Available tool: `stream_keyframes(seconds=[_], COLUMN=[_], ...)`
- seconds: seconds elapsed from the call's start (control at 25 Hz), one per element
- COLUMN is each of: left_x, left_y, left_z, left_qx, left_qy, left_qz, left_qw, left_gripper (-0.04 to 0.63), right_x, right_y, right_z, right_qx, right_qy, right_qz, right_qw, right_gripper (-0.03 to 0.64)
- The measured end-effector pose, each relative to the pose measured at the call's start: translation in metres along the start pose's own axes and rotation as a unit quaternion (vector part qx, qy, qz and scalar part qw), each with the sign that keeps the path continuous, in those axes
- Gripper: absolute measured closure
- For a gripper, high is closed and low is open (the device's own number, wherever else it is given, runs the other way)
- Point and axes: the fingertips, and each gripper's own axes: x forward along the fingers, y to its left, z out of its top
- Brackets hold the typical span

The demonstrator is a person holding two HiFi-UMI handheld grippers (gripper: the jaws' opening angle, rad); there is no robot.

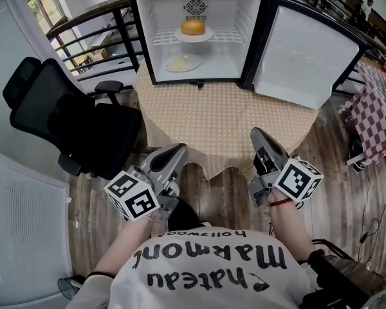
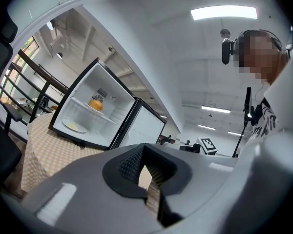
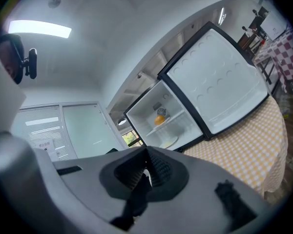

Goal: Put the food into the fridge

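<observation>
1. At the top middle of the head view, the fridge (image 1: 248,24) stands on the table (image 1: 225,121). Its door (image 1: 305,53) is swung wide open to the right.
2. Inside it, a round orange food (image 1: 193,26) sits on a white plate (image 1: 180,37) on the shelf. Below it, on the fridge floor, a second plate (image 1: 172,65) holds something pale and flat. I cannot tell what that is.
3. At the lower left, your left gripper (image 1: 178,149) is down near your body, well apart from the fridge. Its jaws are closed together and nothing is in them.
4. At the lower right, your right gripper (image 1: 257,134) is the same. Its jaws are pressed together and empty, near the table's edge.
5. I see no other food on the table, so I think the putting-in part is done.
6. The step left looks like the door. To close it, you need to reach toward the upper right of the picture. Put a gripper against the far edge of the door and push it round to the left until it meets the fridge.
7. Push slowly. The fridge is small and could slide on the table, and the plate on the shelf could shake.
</observation>
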Motion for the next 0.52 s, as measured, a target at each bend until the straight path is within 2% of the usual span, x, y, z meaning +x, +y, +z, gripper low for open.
stream_keyframes(seconds=[0.52], left_x=[0.0025], left_y=[-0.0027], left_z=[-0.0053], left_qx=[0.000], left_qy=[-0.002], left_qz=[-0.002], left_qw=[1.0000], left_gripper=[0.591], right_x=[-0.0085], right_y=[-0.0054], right_z=[0.0052], right_qx=[-0.023], right_qy=[-0.009], right_qz=[-0.012], right_qw=[1.000], right_gripper=[0.603])
